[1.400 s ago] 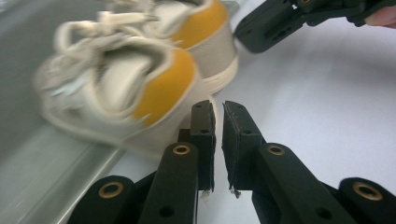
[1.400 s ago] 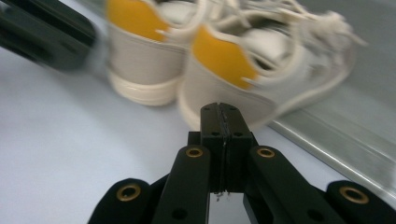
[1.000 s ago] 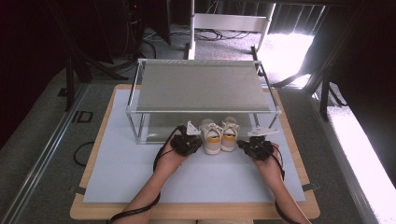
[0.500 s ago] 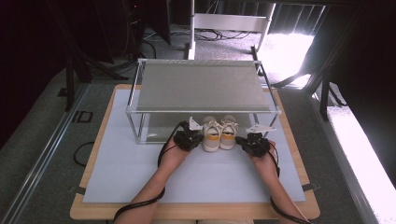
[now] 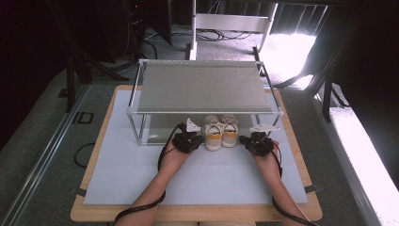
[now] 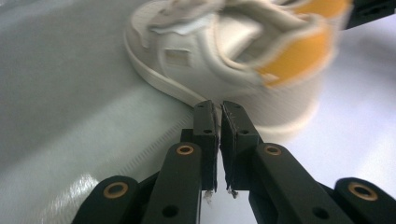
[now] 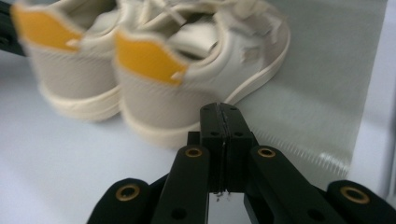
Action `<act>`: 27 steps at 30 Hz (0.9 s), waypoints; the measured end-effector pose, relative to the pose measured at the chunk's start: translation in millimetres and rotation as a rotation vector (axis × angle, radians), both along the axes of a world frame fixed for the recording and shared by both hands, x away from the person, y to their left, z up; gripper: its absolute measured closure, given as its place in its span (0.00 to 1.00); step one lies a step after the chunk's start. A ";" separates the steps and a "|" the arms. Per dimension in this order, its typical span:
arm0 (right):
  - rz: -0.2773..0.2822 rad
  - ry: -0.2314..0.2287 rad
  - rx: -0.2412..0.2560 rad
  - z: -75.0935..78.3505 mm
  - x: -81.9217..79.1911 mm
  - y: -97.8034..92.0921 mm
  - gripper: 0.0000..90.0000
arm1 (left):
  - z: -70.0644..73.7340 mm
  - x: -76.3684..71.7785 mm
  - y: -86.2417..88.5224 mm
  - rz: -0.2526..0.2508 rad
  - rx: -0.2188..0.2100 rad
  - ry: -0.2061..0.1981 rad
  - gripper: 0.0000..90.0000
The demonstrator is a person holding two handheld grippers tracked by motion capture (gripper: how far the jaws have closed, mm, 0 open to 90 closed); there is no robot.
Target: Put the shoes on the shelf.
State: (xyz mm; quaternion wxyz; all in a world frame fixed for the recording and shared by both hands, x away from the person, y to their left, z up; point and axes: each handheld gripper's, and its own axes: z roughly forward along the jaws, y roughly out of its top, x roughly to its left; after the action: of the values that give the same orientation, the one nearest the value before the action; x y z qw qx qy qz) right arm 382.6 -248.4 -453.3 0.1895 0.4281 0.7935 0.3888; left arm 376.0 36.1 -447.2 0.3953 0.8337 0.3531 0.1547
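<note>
Dark floor with cables surrounds the bench point(image 5: 94, 207), which carries a pale mat point(image 5: 122, 174) and a metal rack point(image 5: 202, 87) with a grey top. From above, two pale shoes point(image 5: 220, 132) sit side by side at the rack's front edge, toes under it, between the left hand-held gripper point(image 5: 188, 140) and the right hand-held gripper point(image 5: 256, 142). Left gripper view: jaws nearly together on nothing, tips just beside a blurred shoe with an orange heel. Right gripper view: jaws closed, empty, near both orange heels point(image 7: 144, 58).
</note>
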 end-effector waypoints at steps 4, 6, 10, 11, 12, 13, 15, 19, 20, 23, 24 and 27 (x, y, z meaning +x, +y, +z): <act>0.047 -0.018 -0.015 -0.2 -17.5 7.0 0.99 | 3.4 -24.9 -10.8 -0.077 0.007 -0.021 0.94; 0.058 -0.022 -0.016 0.7 -23.2 12.1 0.99 | 5.9 -33.6 -20.5 -0.116 -0.001 -0.033 0.94; 0.063 -0.028 -0.017 2.3 -27.3 24.1 0.99 | 5.5 -35.0 -34.0 -0.136 0.014 -0.041 0.94; 0.059 -0.024 -0.022 1.6 -26.9 26.9 0.99 | 3.9 -32.8 -36.2 -0.133 0.021 -0.036 0.94; 0.055 -0.024 -0.034 0.6 -25.9 28.9 0.99 | 2.4 -30.6 -37.8 -0.128 0.021 -0.034 0.94; 0.050 -0.020 -0.041 -0.5 -24.7 30.7 0.99 | 0.9 -28.5 -39.4 -0.125 0.024 -0.030 0.94; 0.038 -0.015 -0.043 -3.0 -21.8 32.6 0.99 | -1.9 -24.6 -42.1 -0.115 0.050 -0.042 0.94; 0.024 -0.016 -0.040 -4.5 -18.1 34.2 1.00 | -5.9 -11.1 -41.0 -0.114 0.034 -0.021 0.96; 0.019 -0.016 -0.040 -4.4 -17.1 34.5 1.00 | -5.9 -9.5 -41.3 -0.117 0.034 -0.020 0.96; 0.012 -0.008 -0.035 -4.7 -11.2 35.0 1.00 | -5.1 -4.3 -44.0 -0.113 0.063 -0.031 0.96; 0.011 -0.004 -0.033 -4.7 -9.6 35.2 1.00 | -5.2 -2.3 -44.4 -0.115 0.068 -0.032 0.96; 0.002 -0.001 -0.032 -5.3 -4.0 36.8 1.00 | -5.4 3.8 -45.1 -0.113 0.075 -0.031 0.96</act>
State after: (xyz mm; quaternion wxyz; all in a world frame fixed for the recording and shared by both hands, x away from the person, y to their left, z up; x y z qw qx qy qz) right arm 378.7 -211.6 -458.6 0.1964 0.4241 0.7999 0.3764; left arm 379.8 -9.0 -452.5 0.3772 0.8641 0.2931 0.1582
